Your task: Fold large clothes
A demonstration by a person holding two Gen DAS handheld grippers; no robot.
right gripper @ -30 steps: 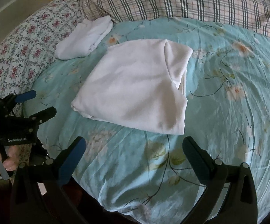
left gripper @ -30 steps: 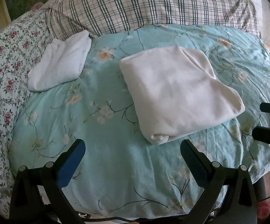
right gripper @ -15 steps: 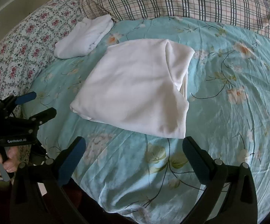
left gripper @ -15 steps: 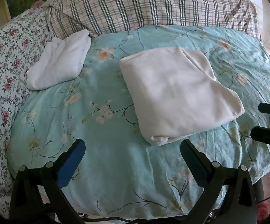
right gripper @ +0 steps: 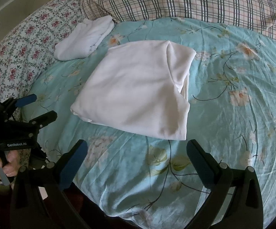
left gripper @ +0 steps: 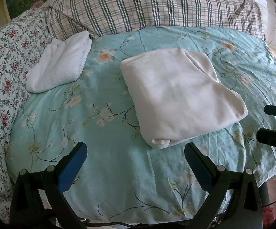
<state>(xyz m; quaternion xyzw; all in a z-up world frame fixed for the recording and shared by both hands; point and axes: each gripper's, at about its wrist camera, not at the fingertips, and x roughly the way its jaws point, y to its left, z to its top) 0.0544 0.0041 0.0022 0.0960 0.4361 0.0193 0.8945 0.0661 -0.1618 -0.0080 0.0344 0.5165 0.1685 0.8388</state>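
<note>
The folded white garment (left gripper: 178, 97) lies on the teal floral duvet (left gripper: 107, 164), apart from both tools. The left gripper (left gripper: 135, 153) and right gripper (right gripper: 137, 151) hover near the bed's edge, fingers spread, holding nothing. The loose flap on its far side, possibly a sleeve, could spill out if one corner is lifted alone, undoing the fold.
</note>
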